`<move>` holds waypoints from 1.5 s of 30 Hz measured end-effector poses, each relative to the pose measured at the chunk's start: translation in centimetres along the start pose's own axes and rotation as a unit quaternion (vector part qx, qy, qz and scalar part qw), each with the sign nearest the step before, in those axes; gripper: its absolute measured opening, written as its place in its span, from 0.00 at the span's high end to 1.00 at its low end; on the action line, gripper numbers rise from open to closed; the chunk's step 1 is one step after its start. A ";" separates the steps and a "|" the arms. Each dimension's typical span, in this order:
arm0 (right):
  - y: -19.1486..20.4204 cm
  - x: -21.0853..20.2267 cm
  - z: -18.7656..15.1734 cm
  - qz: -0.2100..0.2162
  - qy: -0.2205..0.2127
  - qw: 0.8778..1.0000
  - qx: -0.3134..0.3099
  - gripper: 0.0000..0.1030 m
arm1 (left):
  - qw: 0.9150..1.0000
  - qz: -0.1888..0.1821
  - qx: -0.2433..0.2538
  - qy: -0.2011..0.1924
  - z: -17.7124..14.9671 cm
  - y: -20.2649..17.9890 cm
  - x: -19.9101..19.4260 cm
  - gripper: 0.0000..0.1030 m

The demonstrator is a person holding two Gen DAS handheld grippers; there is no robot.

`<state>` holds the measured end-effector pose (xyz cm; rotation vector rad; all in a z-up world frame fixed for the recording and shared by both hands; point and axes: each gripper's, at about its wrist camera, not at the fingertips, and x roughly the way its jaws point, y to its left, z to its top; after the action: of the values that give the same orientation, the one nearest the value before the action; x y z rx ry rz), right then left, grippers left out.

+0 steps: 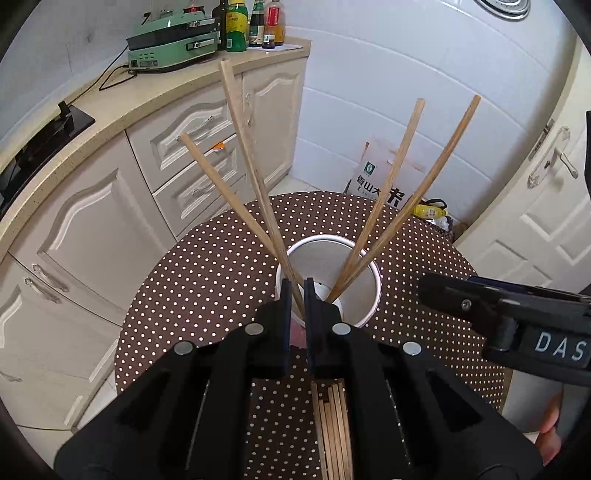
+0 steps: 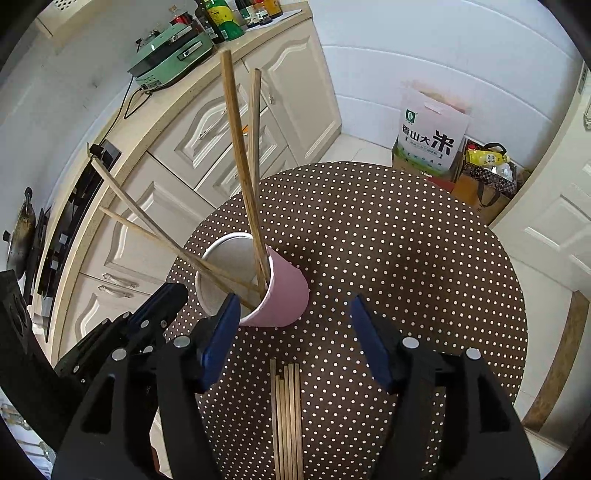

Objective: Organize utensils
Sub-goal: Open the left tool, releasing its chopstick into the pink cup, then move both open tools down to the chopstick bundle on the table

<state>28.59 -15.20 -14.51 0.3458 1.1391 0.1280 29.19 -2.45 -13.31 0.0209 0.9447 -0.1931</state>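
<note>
Nearest the cameras, a bundle of loose chopsticks (image 2: 286, 417) lies flat on the near part of the round table (image 2: 406, 258), which wears a brown cloth with white dots. Over that bundle the right gripper (image 2: 295, 339) stands with its blue-padded jaws wide apart and nothing between them. Beside it the left gripper (image 1: 297, 295) has its jaws drawn narrow, pressed on the near rim of the pink paper cup (image 2: 284, 295). That cup stands upright near the middle of the table, just beyond the bundle. Four chopsticks (image 1: 243, 147) stand in the cup, two leaning toward the left edge of the table and two toward the right. Beyond the table's far edge a rice bag (image 2: 430, 136) sits on the floor, and cream cabinets (image 1: 92, 221) carry a green appliance (image 1: 170, 40) and bottles (image 1: 236, 26).
</note>
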 end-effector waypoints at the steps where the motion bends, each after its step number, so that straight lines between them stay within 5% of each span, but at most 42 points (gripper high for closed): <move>1: 0.0 -0.2 -0.1 -0.001 -0.001 1.000 -0.002 0.42 | 1.000 0.003 0.003 -0.001 -0.1 0.0 -0.2 0.93; 11: -0.1 -2.6 -1.6 -0.016 -0.023 0.999 -0.023 0.26 | 1.000 0.012 0.016 0.009 -1.0 -0.2 -1.8 0.91; 12: 0.0 -2.7 -1.7 -0.017 -0.025 0.999 -0.025 0.22 | 1.000 0.009 0.013 0.012 -1.2 -0.1 -2.0 0.86; 14: -0.1 -3.1 -2.2 -0.020 -0.029 0.999 -0.031 0.18 | 1.000 0.008 0.008 0.004 -1.6 0.1 -2.6 0.36; 15: -0.1 -3.2 -2.3 -0.021 -0.031 0.999 -0.033 0.18 | 1.000 0.011 0.007 -0.005 -1.7 0.1 -2.9 0.32; 22: -0.8 -4.2 -3.3 -0.024 -0.042 0.998 -0.030 0.17 | 1.000 0.025 0.002 -0.011 -2.2 0.8 -4.1 0.32; 29: -1.0 -4.9 -4.2 -0.021 -0.043 0.998 -0.038 0.15 | 1.000 0.031 -0.002 -0.003 -2.9 1.1 -4.5 0.17; 45: 0.8 -6.1 -7.1 -0.022 -0.074 0.991 -0.106 0.08 | 0.999 0.037 -0.012 0.035 -5.2 1.6 -4.4 0.14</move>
<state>19.71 -14.66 -11.60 0.1387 0.9754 0.1792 22.79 0.36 -12.92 0.0401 1.0135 -0.1128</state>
